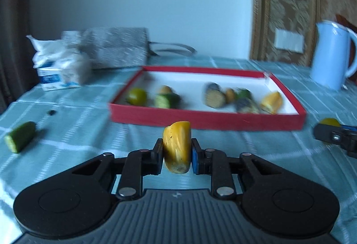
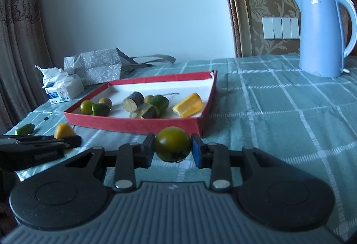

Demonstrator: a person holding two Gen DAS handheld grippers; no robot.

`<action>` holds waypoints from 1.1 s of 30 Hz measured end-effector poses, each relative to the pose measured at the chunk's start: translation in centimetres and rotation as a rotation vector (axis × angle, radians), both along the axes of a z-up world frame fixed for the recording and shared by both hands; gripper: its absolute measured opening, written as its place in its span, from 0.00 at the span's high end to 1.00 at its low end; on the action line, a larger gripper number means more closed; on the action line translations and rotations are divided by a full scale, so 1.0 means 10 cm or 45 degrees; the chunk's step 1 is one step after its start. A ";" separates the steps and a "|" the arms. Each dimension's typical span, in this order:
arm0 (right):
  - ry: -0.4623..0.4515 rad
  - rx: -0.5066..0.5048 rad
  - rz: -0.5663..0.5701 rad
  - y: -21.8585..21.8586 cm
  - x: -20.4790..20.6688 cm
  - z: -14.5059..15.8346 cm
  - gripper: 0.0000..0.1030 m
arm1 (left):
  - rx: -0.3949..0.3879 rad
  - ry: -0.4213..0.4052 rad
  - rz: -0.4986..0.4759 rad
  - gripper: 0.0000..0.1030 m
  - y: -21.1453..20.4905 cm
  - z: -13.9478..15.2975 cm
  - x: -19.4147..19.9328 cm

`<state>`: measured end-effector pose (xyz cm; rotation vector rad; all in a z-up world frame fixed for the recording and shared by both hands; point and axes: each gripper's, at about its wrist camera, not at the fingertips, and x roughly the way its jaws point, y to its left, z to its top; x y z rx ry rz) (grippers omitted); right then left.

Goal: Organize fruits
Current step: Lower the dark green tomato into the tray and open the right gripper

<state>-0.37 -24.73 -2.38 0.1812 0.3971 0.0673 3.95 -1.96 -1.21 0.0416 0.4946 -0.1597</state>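
My left gripper [image 1: 177, 156] is shut on a yellow fruit piece [image 1: 177, 147], held above the cloth in front of the red tray [image 1: 207, 120]. My right gripper [image 2: 173, 148] is shut on a green tomato [image 2: 173, 147], just before the tray's near wall [image 2: 133, 125]. The tray holds several pieces: a green tomato [image 2: 86, 107], cucumber chunks [image 2: 101, 109], dark cane pieces [image 2: 133, 101] and a yellow piece [image 2: 188, 105]. The left gripper with its yellow piece [image 2: 63, 130] shows at the left of the right wrist view.
A cucumber piece [image 1: 20, 137] lies on the checked cloth at far left. A tissue pack [image 1: 60, 70] and a grey bag [image 1: 116, 47] sit behind the tray. A blue kettle [image 2: 323, 34] stands at the back right.
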 end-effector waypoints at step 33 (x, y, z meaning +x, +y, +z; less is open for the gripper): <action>0.014 -0.088 0.090 0.62 1.23 0.31 0.68 | -0.088 0.045 0.128 0.77 0.55 -0.08 0.09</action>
